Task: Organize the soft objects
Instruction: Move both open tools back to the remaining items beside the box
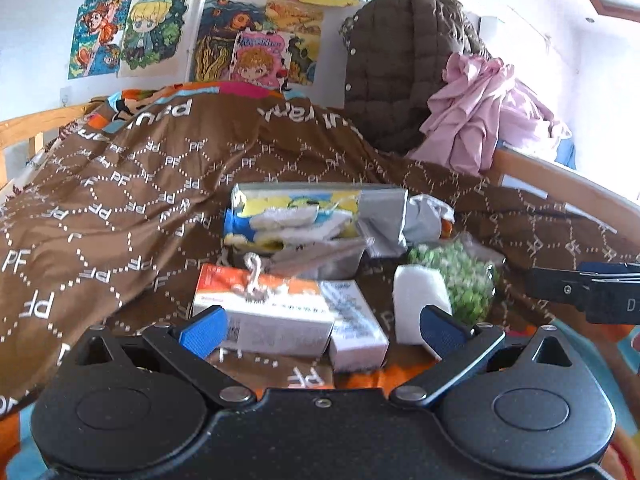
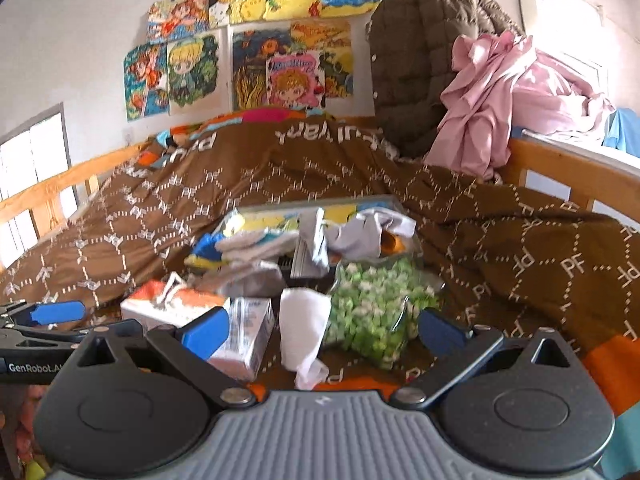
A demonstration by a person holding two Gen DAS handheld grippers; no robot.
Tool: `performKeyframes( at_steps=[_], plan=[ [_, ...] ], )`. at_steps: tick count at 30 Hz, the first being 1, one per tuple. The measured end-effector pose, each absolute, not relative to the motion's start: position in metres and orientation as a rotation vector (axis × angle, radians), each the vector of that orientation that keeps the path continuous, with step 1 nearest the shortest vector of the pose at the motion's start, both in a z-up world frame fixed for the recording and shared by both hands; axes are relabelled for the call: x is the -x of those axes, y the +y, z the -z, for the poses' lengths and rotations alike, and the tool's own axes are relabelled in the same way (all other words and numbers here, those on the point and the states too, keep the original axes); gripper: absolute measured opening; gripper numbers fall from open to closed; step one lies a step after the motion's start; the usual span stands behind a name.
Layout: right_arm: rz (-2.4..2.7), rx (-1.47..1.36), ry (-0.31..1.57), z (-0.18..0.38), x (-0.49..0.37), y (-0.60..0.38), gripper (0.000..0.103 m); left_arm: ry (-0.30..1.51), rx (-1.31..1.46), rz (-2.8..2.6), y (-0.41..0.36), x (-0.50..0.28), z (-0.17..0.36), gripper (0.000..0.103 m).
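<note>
Bed, brown quilt point(image 1: 120, 208) with white "PF" diamond print, wooden rail point(image 2: 60, 188) on both sides. Items lie in a cluster on the quilt ahead of me.

1. Orange-and-white carton point(image 1: 260, 304), long axis left to right, a knotted cord resting on top; it sits straight ahead of my left gripper point(image 1: 320, 330), jaws wide, holding nothing.
2. Smaller white box point(image 1: 356, 324), touching the carton's right end, long axis running away from me.
3. White roll point(image 2: 304, 328), soft and crumpled, upright, slightly tilted; between my right gripper's point(image 2: 324, 334) blue fingers, not touched. Jaws wide, empty.
4. Clear bag point(image 2: 372, 308) of green and white pieces, lumpy, just right of the roll.
5. Grey box point(image 1: 320, 216) behind these, open, holding folded cloths (white, yellow, blue) and crumpled pale fabric.

Background: quilted brown jacket point(image 1: 400, 68), pink cloth point(image 1: 480, 108), cartoon pictures point(image 1: 160, 32) on the wall.
</note>
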State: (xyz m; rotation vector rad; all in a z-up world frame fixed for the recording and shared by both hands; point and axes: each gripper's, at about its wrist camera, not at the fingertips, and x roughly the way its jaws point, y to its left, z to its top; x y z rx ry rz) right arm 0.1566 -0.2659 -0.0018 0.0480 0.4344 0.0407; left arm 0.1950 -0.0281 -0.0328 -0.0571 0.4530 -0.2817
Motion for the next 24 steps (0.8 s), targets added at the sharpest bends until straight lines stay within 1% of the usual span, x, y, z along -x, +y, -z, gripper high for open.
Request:
performKeyframes(
  at_steps=[14,24],
  plan=[
    [-0.052,0.031,0.562,0.036,-0.180,-0.247,0.103,0.528,0.077,0.249,-0.007,-0.206,0.067,0.102],
    [-0.050,0.044,0.594,0.046,-0.190,-0.242,0.103,0.512,0.054,0.245,0.000,-0.205,0.067,0.102]
  ],
)
